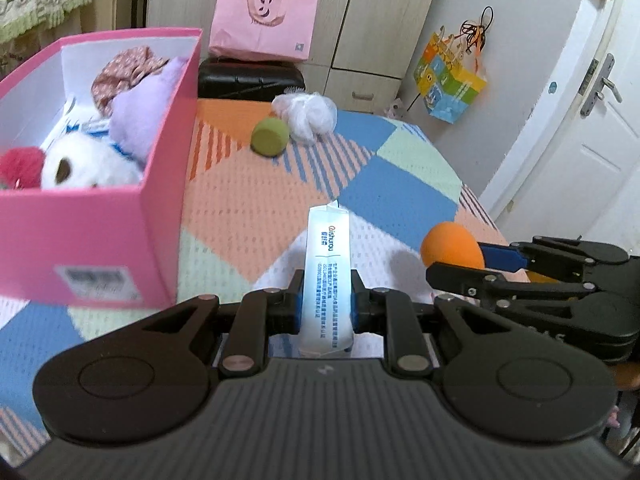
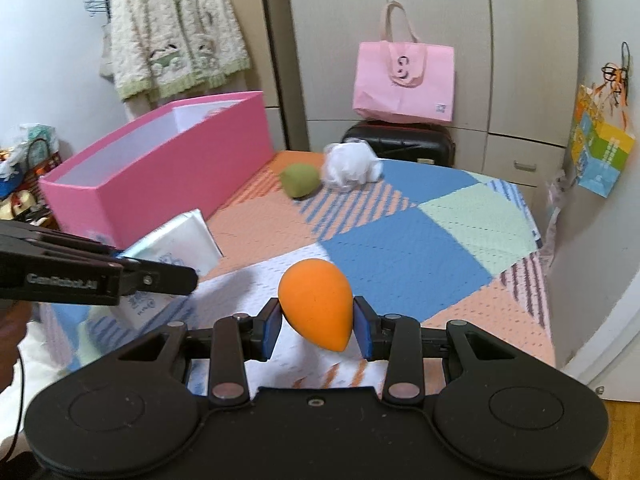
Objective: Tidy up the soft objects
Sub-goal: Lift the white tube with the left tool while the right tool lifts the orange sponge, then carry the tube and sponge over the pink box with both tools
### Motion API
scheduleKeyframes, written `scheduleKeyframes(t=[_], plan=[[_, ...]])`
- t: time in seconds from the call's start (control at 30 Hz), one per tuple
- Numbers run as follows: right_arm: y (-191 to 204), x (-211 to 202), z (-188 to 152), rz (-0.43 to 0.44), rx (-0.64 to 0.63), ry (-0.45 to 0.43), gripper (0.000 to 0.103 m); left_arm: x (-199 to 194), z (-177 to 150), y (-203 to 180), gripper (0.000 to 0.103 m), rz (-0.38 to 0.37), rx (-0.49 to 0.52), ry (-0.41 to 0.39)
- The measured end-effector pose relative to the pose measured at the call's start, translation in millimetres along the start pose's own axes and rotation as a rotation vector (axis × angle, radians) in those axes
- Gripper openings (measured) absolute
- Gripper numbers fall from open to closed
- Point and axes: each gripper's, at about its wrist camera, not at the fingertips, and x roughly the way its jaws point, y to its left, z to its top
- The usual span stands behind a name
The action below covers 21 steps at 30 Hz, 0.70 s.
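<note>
A tissue pack [image 1: 327, 276] is clamped upright between the left gripper [image 1: 326, 304] jaws; an orange makeup sponge [image 2: 316, 304] is pinched between the right gripper [image 2: 318, 330] pads.

Both views bright, evenly lit, soft indoor light; source not visible. Colours saturated. Soft grey shadows on bedspread [image 2: 400, 248] just behind held objects, centre of frame. Mild glare on white door [image 1: 592, 128], right of left-wrist view. Pink box [image 1: 100, 236] label at left smeared by motion blur. Strong fisheye bend: cabinet [image 2: 440, 20] lines and door edges curve toward borders. Dark vignette in corners. Near black housing at bottom slightly soft.
</note>
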Motion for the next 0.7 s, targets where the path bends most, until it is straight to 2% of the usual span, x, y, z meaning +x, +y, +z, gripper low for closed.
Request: scheduleKeyframes(t=[0.1,0.23,0.43,0.53,0.7], plan=[[11,-9,-1,0.03,-0.012,-0.001,0.043,-8,-8,6,0.019,-0.011,-0.01,0.013],[28,-20,0,0.09,-0.042,0.001,0.043,-21,-13,18,0.019,-0.075,-0.05,0.035],[57,-36,11,0.182,-0.105,0.025,0.043,-53,-11,35,0.019,-0.14,-0.067,0.049],[68,-44,19,0.215,-0.116,0.046,0.044,-69,-7,47,0.019,-0.172,-0.069,0.082],[84,-48,39,0.275,-0.109,0.054,0.044,-97,1,63,0.019,-0.169,-0.04,0.067]])
